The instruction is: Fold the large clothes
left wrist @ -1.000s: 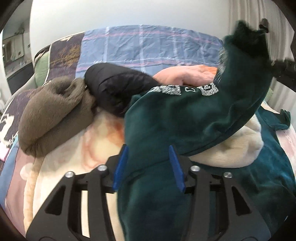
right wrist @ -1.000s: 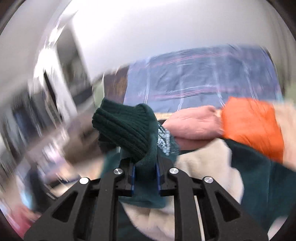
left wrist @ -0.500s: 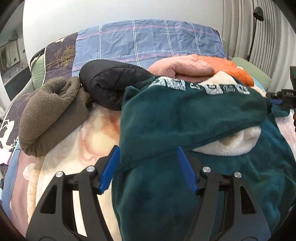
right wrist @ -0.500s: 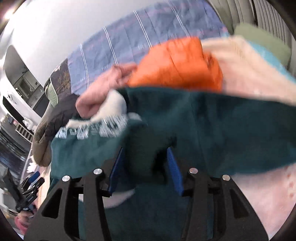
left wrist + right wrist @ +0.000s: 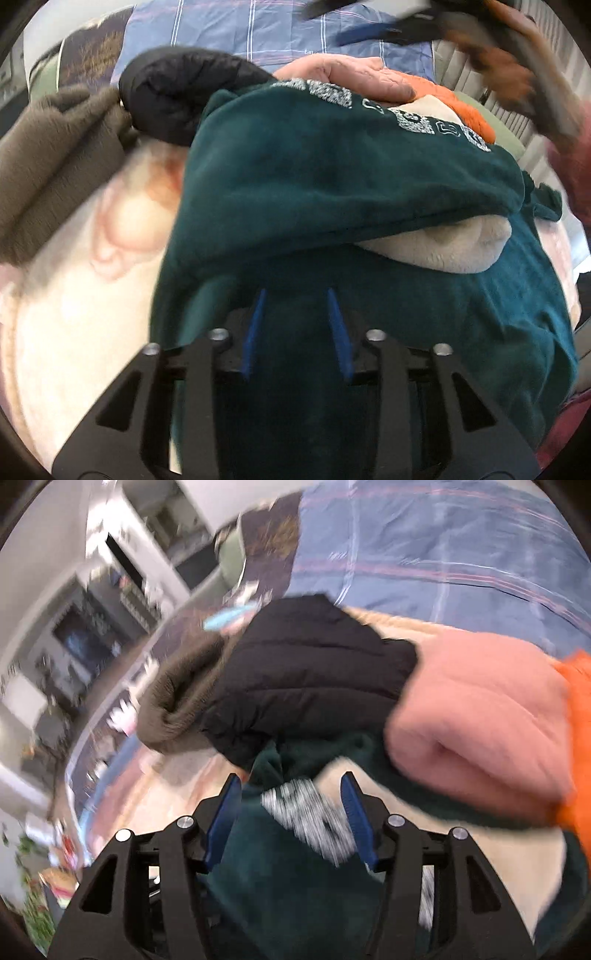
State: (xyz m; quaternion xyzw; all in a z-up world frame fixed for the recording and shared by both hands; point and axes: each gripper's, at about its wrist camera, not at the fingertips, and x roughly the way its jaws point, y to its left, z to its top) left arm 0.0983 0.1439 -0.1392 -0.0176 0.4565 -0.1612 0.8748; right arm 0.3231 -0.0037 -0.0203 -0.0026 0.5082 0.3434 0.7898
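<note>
1. Left wrist view: left tool (image 5: 295,328) is closing over the green sweatshirt (image 5: 332,177) on the bed, half-folded.
2. Right tool (image 5: 291,812) is opening, gripping nothing.
3. Further folds remain.

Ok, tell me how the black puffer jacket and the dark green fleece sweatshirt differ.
The black puffer jacket is smooth and quilted; the dark green fleece sweatshirt is fuzzy, with grey lettering. The jacket is bunched in the pile at the back; the sweatshirt lies spread in front, folded over so its cream lining shows. The left gripper is closing on the sweatshirt, not the jacket. Both lie on the bed.
</note>
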